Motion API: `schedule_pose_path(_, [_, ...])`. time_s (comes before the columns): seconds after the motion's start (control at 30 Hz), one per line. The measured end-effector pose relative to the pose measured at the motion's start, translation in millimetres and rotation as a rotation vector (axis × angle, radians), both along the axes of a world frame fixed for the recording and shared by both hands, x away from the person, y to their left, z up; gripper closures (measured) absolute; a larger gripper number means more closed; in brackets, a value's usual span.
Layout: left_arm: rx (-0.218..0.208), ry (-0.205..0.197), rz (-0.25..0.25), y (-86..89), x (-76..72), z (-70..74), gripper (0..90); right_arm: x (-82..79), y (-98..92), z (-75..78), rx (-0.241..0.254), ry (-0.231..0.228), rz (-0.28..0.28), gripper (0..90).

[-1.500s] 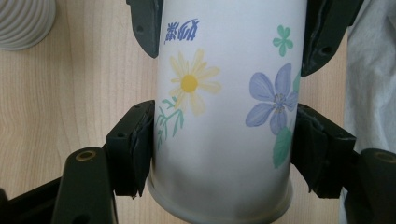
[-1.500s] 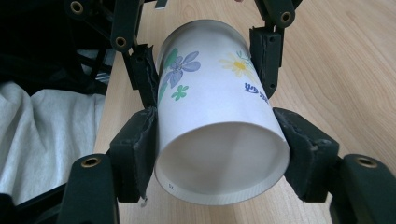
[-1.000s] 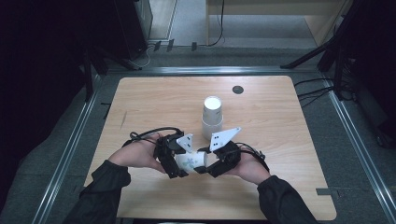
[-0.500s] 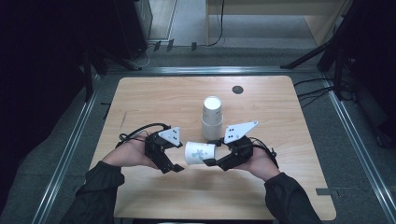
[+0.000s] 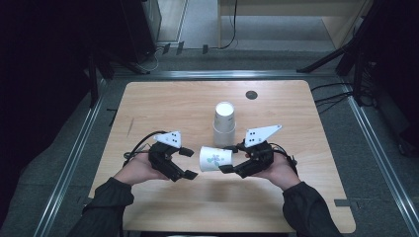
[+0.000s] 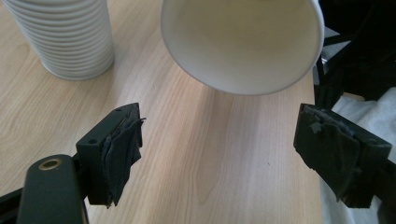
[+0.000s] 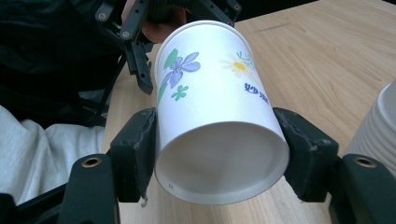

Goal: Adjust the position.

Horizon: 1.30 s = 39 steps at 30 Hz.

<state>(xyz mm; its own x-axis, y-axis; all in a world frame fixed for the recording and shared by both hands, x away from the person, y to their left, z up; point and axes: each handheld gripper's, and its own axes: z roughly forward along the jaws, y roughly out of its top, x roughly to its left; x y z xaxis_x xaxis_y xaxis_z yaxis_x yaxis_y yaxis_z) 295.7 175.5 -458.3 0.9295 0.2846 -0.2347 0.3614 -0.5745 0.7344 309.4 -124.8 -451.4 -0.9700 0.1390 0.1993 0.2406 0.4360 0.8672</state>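
Moved: my hands have drawn apart since a second ago; my left tool point(image 5: 184, 163) has come off the paper cup point(image 5: 216, 158), its jaws just narrowing a little, nothing between them.
Right tool point(image 7: 219, 147): clenched on the cup's base end.
Cup place: sideways above the tabletop point(image 5: 306, 197), toward its near edge, mouth facing my left tool.
Handling: light, thin-walled, easily crushed; I'd grip low, at the stiffer base.
Contents: empty.
Stack of cups point(image 5: 224, 124): nested, upside down, mid-tabletop.
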Motion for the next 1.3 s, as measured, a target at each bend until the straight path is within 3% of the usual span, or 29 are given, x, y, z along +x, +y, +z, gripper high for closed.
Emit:
schedule_pose_path(0.27, [-0.103,0.009,0.009,-2.4,-2.5,-5.0,21.1,1.0,2.5,-0.9,0.027,0.030,0.021,34.6])
schedule_pose_path(0.33, [-0.125,0.027,0.012,-2.6,-0.8,-6.5,20.7,0.8,3.9,-1.3,0.024,0.034,0.027,34.6])
schedule_pose_path(0.53, [-0.138,0.029,-0.007,-5.5,0.4,-11.2,18.1,1.8,7.2,-3.3,0.023,0.041,0.041,34.6])
schedule_pose_path(0.8, [-0.202,0.005,-0.040,-14.4,-2.6,-12.1,18.7,0.2,12.8,-4.4,0.032,0.055,0.073,34.7])
schedule_pose_path(1.3, [-0.212,0.008,-0.081,-15.1,-3.3,-13.5,21.8,-0.3,18.9,-7.1,0.027,0.092,0.105,34.8])
